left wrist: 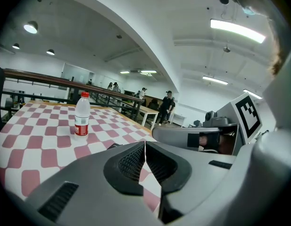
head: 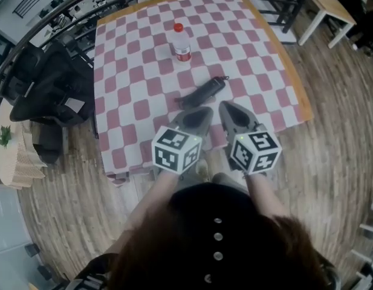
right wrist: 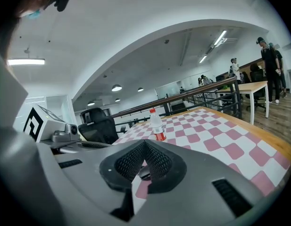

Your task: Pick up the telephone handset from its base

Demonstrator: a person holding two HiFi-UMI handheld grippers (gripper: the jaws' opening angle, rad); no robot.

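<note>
Head view: checked tablecloth (head: 144,59), wood floor (head: 331,162); L gripper (head: 201,111) & R gripper (head: 229,107) clenched, empty.

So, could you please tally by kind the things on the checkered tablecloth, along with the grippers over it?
Plastic bottle, red cap: 1
Dark handset, lying flat, no base in sight: 1
Grippers, left gripper and right gripper, both shut and empty: 2
Total: 4
</note>
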